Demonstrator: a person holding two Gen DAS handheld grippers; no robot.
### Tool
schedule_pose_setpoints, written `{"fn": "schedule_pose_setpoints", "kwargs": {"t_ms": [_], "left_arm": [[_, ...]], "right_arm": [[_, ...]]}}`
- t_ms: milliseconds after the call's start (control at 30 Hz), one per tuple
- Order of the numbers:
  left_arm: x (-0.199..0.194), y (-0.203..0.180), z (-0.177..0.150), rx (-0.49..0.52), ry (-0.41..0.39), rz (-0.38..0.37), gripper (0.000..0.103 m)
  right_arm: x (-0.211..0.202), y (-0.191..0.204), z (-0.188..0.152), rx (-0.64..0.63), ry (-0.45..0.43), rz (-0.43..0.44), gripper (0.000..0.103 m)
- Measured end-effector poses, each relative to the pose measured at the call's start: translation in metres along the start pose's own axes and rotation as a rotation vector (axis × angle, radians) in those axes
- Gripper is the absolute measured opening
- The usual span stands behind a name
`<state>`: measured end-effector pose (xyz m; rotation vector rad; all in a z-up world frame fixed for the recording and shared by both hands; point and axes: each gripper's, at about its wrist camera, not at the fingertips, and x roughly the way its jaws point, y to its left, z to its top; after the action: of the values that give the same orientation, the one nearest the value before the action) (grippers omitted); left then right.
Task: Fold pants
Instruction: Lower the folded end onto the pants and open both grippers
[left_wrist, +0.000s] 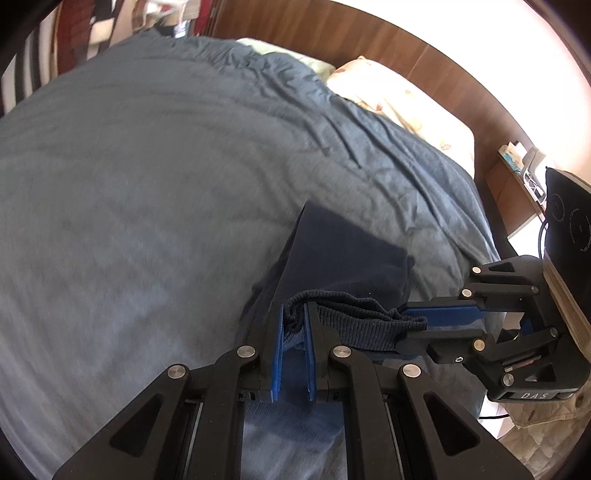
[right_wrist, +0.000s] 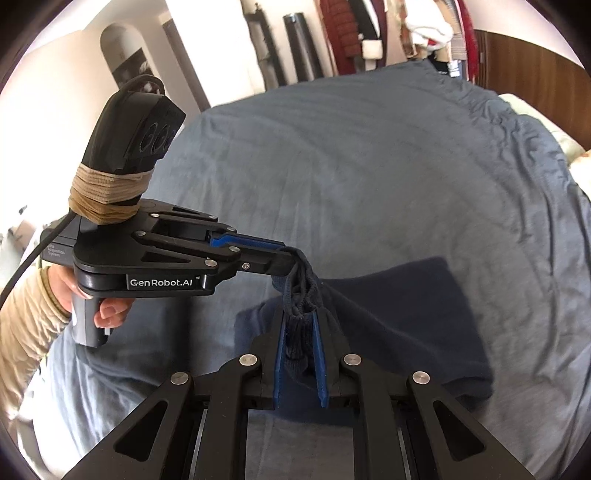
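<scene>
the navy pants (right_wrist: 399, 321) lie lower centre on the bed (right_wrist: 369, 166), seemingly folded already. left gripper (left_wrist: 294, 314) and right gripper (right_wrist: 300, 321) are both nearly closed, pinching the ribbed waistband (left_wrist: 354, 325). probably one last fold remains.

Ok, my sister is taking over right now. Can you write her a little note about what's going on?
Left hand-held gripper: shut on the pants' ribbed waistband.
Right hand-held gripper: shut on the same waistband, close beside the left one.
Pants: dark navy, waistband lifted, the rest lying on the blue bedspread, apparently already doubled over.
Done: both ends of the waistband gripped.
Left: carry the waistband over to finish the fold, lay it flat, let go.
</scene>
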<state>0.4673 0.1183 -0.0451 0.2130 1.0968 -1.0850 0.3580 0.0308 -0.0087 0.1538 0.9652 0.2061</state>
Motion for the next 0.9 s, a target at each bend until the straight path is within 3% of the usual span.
{"fn": "schedule_pose_setpoints", "kwargs": {"t_ms": [300,467,600,800,900], "left_arm": [[0.003,0.021,-0.04,-0.057,0.023,0.009,0.01],[0.0,0.031,-0.051,-0.082,0.03,0.041,0.003],[-0.004,0.039,-0.061,-0.117,0.051,0.076,0.003],[-0.02,0.035,-0.074,-0.242,0.015,0.146,0.007],[-0.031,0.026,-0.084,-0.32,-0.022,0.21,0.014]], "right_arm": [[0.036,0.024,-0.019,-0.041,0.09,0.026,0.015],[0.05,0.038,-0.03,-0.055,0.127,0.037,0.015],[0.06,0.043,-0.04,-0.066,0.159,0.051,0.015],[0.075,0.047,-0.053,-0.07,0.208,0.075,0.015],[0.079,0.047,-0.054,-0.075,0.216,0.09,0.016]]}}
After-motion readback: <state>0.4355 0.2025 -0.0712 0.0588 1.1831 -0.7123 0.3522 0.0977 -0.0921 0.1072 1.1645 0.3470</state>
